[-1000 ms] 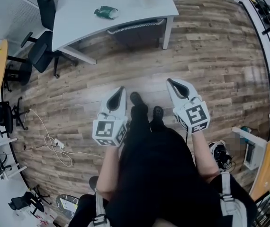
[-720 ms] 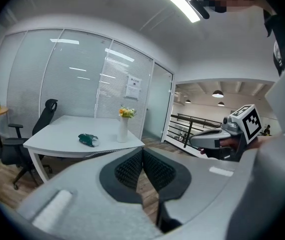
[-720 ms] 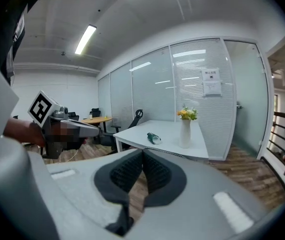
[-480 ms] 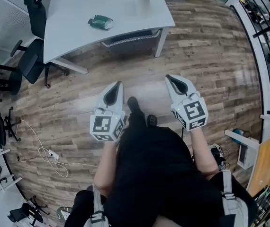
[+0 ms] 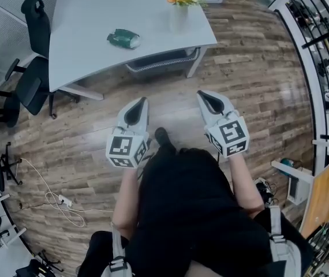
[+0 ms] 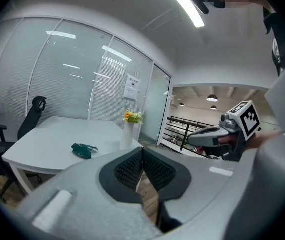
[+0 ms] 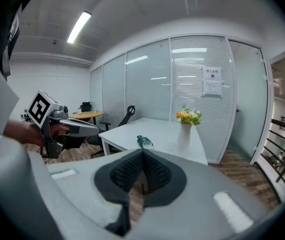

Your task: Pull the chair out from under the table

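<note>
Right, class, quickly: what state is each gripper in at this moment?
Left gripper: closed, holding nothing.
Right gripper: closed, holding nothing.

The person wears black: a loose black garment down the front and a black shoe below it. Pale grey webbing straps with buckles show at either side. The left gripper and the right gripper have smooth light-grey shells that taper to a point, with black ribbed pads set inside. Each carries a white marker cube printed with black square patterns.
</note>
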`<action>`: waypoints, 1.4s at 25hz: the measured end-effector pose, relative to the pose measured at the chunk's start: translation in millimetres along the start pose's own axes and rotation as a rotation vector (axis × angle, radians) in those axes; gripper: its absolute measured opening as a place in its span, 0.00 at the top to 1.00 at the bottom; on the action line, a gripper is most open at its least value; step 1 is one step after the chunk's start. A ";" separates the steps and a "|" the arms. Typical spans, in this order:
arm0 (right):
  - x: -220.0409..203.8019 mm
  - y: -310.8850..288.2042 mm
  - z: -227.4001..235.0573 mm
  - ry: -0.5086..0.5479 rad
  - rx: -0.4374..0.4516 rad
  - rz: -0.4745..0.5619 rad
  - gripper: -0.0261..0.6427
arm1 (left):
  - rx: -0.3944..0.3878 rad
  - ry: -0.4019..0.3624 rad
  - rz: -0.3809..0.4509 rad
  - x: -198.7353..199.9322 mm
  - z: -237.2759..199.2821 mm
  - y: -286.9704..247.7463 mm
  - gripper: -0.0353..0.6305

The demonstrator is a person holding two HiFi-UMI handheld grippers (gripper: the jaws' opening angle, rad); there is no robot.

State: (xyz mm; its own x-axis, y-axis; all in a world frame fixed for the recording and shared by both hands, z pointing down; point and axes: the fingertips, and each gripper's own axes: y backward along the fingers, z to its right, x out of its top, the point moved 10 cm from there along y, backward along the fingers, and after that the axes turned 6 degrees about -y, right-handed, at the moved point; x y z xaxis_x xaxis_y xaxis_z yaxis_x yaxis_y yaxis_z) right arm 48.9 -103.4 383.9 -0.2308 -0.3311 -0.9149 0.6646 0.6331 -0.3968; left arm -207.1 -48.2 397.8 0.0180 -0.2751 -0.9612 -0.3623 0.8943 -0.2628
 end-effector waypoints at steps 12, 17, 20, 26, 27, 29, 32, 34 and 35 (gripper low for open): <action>-1.7 -41.6 9.6 -0.003 -0.023 -0.086 0.96 | -0.066 0.017 -0.080 -8.2 -31.2 -37.9 0.93; -1.4 -66.1 23.8 0.003 0.030 -0.112 0.95 | -0.050 0.025 -0.113 -8.7 -40.3 -58.2 0.93; 3.4 -82.7 35.9 0.012 0.070 -0.133 0.89 | -0.056 0.018 -0.142 -6.0 -42.6 -75.0 0.92; 13.5 -119.8 60.4 0.081 0.134 -0.174 0.87 | -0.050 -0.020 -0.221 -4.5 -50.7 -120.1 0.82; 13.1 -126.9 64.2 0.098 0.144 -0.183 0.87 | -0.051 -0.026 -0.235 -5.9 -52.2 -127.3 0.82; 10.7 -139.9 71.4 0.129 0.167 -0.204 0.85 | -0.055 -0.042 -0.263 -9.2 -54.3 -140.2 0.82; 4.7 -159.3 81.4 0.179 0.212 -0.244 0.82 | -0.077 -0.075 -0.308 -14.4 -56.4 -159.0 0.77; -0.5 -172.7 87.9 0.215 0.240 -0.275 0.80 | -0.100 -0.112 -0.341 -18.4 -58.0 -172.3 0.77; -3.0 -179.0 91.1 0.235 0.249 -0.292 0.79 | -0.113 -0.132 -0.355 -21.0 -59.0 -179.3 0.77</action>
State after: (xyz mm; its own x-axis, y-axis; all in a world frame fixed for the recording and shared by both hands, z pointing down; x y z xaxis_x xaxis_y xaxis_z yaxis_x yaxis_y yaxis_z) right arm -4.7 -279.5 464.4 -0.5702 -0.2854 -0.7703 0.6916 0.3392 -0.6376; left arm -197.5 -223.5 470.0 0.2780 -0.5057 -0.8167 -0.4124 0.7050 -0.5769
